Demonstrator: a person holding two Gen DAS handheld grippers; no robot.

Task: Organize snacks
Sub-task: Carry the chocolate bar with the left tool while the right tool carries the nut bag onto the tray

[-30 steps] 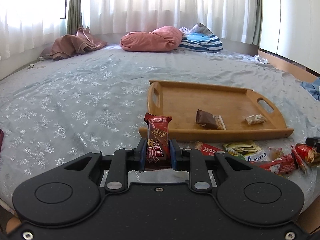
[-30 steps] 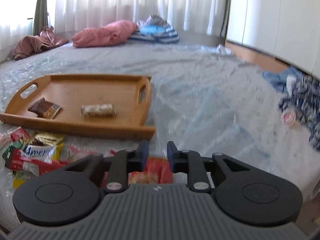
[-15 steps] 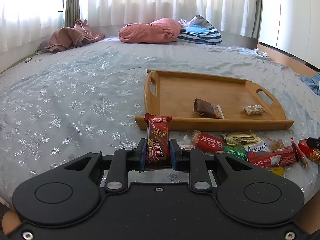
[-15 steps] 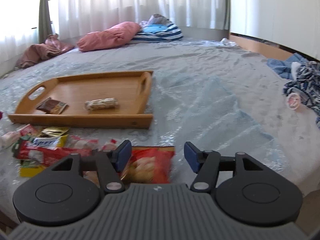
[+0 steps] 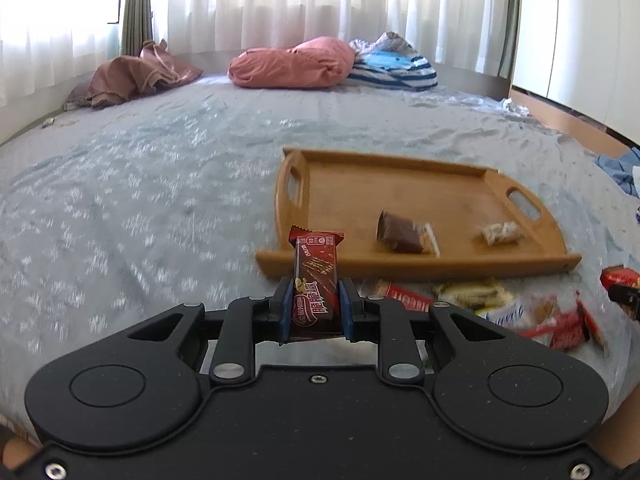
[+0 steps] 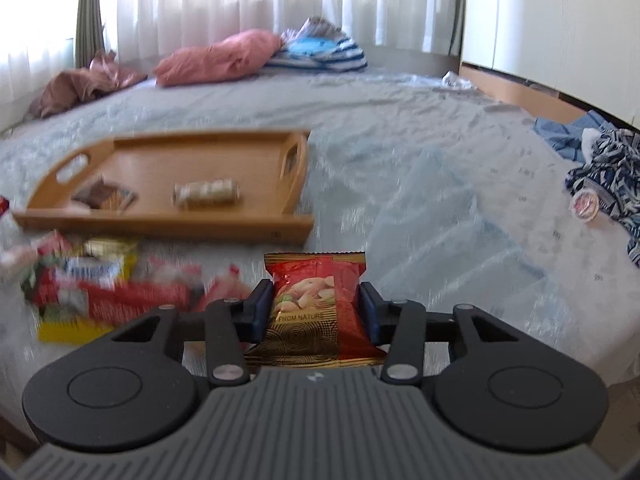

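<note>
Our left claw (image 5: 314, 309) is clamped on a red chocolate bar (image 5: 315, 280), held upright just near of the wooden tray (image 5: 416, 266) on the bed (image 5: 140, 200). Our right claw (image 6: 316, 312) has just been closing and now grips a red nut packet (image 6: 318, 304). The tray holds a brown bar (image 5: 402, 234) and a pale snack (image 5: 500, 233); loose wrappers (image 6: 104, 288) lie near it.

A red-brown wafer bar (image 5: 315, 276) stands upright. A red-gold nut packet (image 6: 318, 304) stands upright too. At eleven o'clock, a wooden tray (image 6: 168, 222) holds two snacks.
</note>
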